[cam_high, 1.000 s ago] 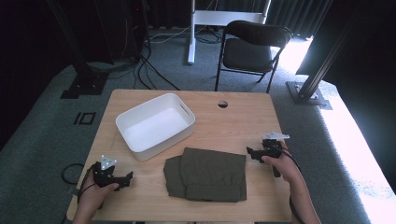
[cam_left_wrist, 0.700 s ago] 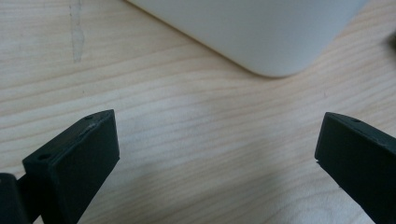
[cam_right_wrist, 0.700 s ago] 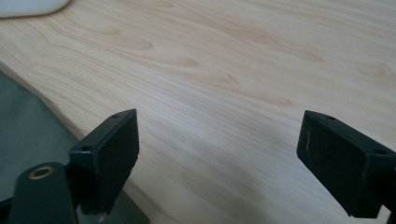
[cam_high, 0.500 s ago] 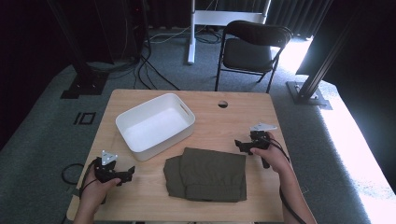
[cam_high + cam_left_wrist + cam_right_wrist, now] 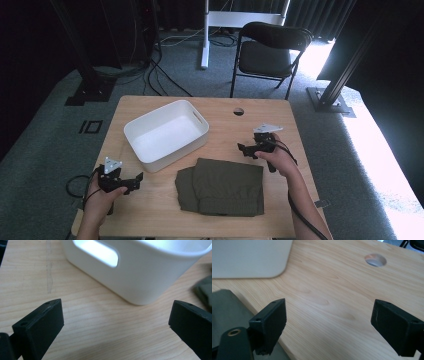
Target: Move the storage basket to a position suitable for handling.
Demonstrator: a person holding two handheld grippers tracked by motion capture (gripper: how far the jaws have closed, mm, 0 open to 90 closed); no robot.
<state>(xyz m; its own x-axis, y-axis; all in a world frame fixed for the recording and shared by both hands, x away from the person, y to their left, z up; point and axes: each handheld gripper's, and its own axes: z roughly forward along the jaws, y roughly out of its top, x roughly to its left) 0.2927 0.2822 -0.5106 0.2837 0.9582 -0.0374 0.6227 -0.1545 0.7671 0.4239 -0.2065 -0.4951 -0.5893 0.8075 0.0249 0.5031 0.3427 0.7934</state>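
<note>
Two grippers — left gripper and right gripper — hovering wide open beside the folded olive cloth lying on the worktop near the white bin: likely soft, light, floppy — best pinching a thick folded edge.

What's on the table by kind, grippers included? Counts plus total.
White bins: 1, white bin, nothing in it
Folded garments: 1, olive folded garment, lying flat
Grippers: 2, left gripper and right gripper, both with jaws wide apart, holding nothing
Total: 4
</note>
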